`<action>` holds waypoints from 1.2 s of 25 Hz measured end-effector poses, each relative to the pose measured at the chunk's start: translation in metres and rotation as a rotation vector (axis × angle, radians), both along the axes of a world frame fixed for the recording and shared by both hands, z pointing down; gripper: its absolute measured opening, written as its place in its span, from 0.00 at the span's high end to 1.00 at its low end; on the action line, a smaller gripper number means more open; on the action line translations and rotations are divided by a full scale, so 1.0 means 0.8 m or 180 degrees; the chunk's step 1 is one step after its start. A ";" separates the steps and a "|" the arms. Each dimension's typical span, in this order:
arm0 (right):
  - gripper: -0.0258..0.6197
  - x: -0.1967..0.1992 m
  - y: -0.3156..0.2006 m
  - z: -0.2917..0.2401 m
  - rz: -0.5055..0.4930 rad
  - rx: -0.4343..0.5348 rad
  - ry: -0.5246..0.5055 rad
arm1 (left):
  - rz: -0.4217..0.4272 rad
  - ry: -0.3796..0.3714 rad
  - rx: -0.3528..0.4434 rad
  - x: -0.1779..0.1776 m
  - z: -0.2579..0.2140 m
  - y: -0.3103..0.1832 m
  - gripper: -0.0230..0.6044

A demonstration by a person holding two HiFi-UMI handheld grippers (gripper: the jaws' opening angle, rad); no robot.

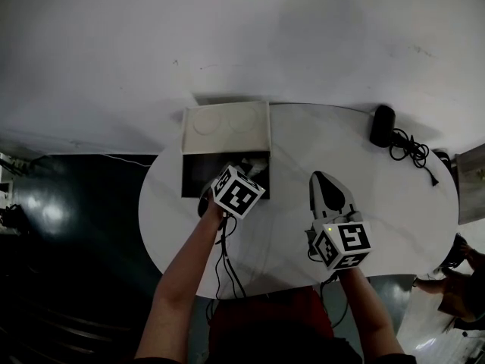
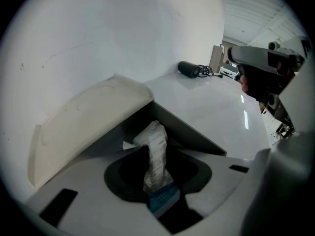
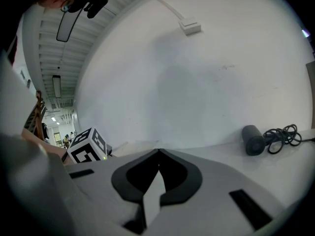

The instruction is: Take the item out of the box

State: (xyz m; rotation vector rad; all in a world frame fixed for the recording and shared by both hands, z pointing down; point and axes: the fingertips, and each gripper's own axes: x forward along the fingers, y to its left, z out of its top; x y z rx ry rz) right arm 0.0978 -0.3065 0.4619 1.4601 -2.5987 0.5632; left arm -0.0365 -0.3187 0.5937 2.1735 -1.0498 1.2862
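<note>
Since the left hand-held gripper (image 2: 156, 149) has its jaws closed on a crumpled white packet (image 2: 153, 134) with a blue end, the hold is on soft, thin wrapping rather than on anything stiff. The packet stands upright between the jaws, its top poking past the tips, and it is over the dark inside of the open box (image 2: 189, 132), not yet clear of it. My worry is that the wrapping may slide or tear out of the pinch on the way up and fall back in. A tilted lift could also catch the packet on the box wall or on the raised lid (image 2: 88, 122) just behind, and drag the light box across the counter (image 1: 394, 203).

The right hand-held gripper (image 3: 158, 154) has its jaws together with nothing in them and sits well apart from the box, so nothing steadies the box if it shifts. A black device with a cable (image 1: 383, 125) lies farther off, out of the way.
</note>
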 end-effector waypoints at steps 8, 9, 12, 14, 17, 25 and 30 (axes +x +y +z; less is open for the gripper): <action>0.94 -0.002 0.008 0.000 -0.0006 -0.0015 0.0025 | -0.0053 0.0132 0.0151 -0.001 -0.022 0.002 0.76; 0.94 -0.003 0.008 0.000 -0.0007 -0.0013 0.0025 | -0.0067 0.0151 0.0180 -0.001 -0.026 0.001 0.76; 0.94 -0.005 0.010 -0.003 -0.0006 -0.0002 0.0023 | -0.0073 0.0191 0.0248 0.000 -0.038 0.001 0.76; 0.94 -0.006 0.012 -0.006 -0.0004 0.0010 0.0023 | -0.0069 0.0216 0.0287 0.000 -0.045 0.002 0.76; 0.94 -0.008 0.015 -0.010 -0.0007 0.0033 0.0029 | -0.0113 0.0317 0.0374 0.000 -0.058 0.003 0.76; 0.94 -0.016 0.026 -0.022 0.0001 0.0108 0.0035 | -0.0183 0.0544 0.0643 0.002 -0.094 0.008 0.76; 0.94 -0.022 0.036 -0.034 0.0015 0.0172 0.0048 | -0.0289 0.0688 0.0803 -0.004 -0.116 0.013 0.76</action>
